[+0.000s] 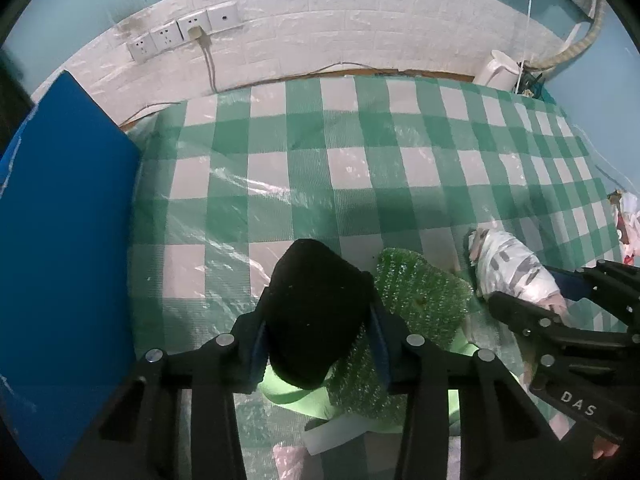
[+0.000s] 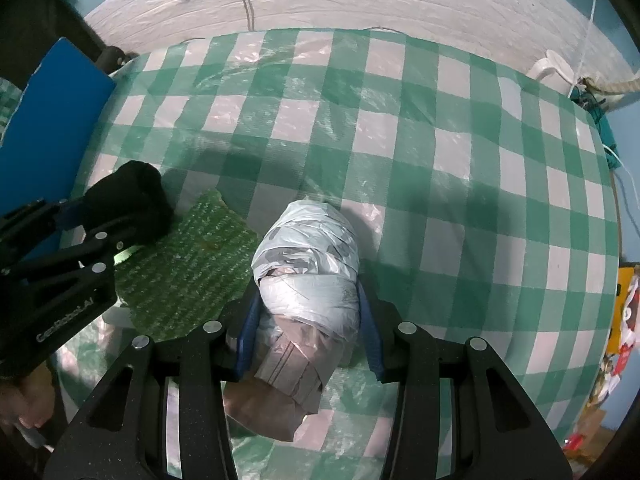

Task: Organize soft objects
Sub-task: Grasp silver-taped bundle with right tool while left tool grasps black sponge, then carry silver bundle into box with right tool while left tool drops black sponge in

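The left gripper (image 1: 318,320) clenches a soft black fabric bundle (image 1: 316,312) mid-body, the right gripper (image 2: 308,300) squeezes a light, slippery plastic-wrapped bundle (image 2: 308,264) between its jaws above the bench (image 2: 440,160); both probably compress, so hold centrally.

You have two grippers in view: the left gripper (image 1: 320,312) and the right gripper (image 2: 308,312). Three soft things sit near six o'clock: one black bundle (image 1: 316,312), one plastic-wrapped bundle (image 2: 308,276), one green bubble-wrap sheet (image 2: 188,264). At twelve o'clock, count four wall sockets (image 1: 184,32). One white jug (image 2: 554,68) stands at two o'clock.
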### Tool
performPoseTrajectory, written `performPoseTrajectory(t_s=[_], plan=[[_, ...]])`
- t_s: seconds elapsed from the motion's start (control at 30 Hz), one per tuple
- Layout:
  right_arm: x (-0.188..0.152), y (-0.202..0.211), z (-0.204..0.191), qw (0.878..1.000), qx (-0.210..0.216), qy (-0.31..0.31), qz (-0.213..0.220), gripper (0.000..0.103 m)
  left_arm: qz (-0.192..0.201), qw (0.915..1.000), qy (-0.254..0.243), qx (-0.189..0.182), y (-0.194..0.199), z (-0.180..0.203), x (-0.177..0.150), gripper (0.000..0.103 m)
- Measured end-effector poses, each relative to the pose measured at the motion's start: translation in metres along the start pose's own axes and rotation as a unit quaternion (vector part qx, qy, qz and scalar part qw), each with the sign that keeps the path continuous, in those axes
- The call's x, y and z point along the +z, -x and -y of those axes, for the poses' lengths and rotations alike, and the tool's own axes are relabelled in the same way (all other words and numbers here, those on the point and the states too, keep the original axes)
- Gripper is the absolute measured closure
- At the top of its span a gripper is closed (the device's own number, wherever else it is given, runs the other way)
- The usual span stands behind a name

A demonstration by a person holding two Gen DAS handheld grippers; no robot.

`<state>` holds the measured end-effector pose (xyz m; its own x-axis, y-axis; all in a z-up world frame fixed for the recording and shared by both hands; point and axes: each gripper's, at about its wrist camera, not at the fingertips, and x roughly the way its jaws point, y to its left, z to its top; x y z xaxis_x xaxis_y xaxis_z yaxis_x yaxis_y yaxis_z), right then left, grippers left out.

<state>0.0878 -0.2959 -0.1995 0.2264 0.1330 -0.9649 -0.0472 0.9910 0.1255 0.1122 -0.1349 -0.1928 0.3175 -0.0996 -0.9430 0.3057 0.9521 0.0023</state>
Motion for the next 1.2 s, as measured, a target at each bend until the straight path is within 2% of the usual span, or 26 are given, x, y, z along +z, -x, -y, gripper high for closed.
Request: performPoseTrajectory(t_s=[0.87,1.2], plan=[[0.000,0.048,-0.023,0.998,-0.002,0.016,0.053,0.060,0.062,0.9980,0.014,-0.003,0.063,-0.015,-0.009,0.061],[-0.001,0.069,-0.037,0.997,0.002,0.029,0.076,0.060,0.074,0.9971,0.015,0.012,0.084,-0.021,-0.018,0.061]])
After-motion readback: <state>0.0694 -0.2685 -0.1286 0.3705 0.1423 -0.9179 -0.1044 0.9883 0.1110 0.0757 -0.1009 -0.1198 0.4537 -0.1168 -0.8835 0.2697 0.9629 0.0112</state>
